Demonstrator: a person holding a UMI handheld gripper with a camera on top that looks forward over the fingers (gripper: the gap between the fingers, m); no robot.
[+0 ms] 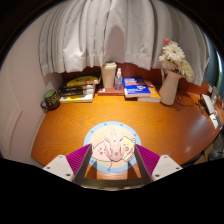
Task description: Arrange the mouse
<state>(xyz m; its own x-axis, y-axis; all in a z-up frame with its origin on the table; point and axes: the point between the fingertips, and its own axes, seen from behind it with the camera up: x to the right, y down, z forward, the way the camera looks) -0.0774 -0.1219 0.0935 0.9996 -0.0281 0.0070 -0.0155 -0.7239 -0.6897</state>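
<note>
The gripper (111,163) stands wide apart over the near edge of the wooden table (60,125), its fingers holding nothing. Between them, with a gap on each side, a round blue-rimmed mouse pad (111,133) lies on the table and carries a pale object, apparently the mouse (112,150), though its outline is indistinct. Beyond the mouse pad stand a book stack (78,90), a carton (109,76), a blue book (141,90) and a flower vase (169,85).

You can't read any words or numbers here. The books (77,91) far beyond the claw's fingers have covers, but their print is too small to make out. The blue book (141,90) beside the vase (169,86) shows no letters you can read either.
</note>
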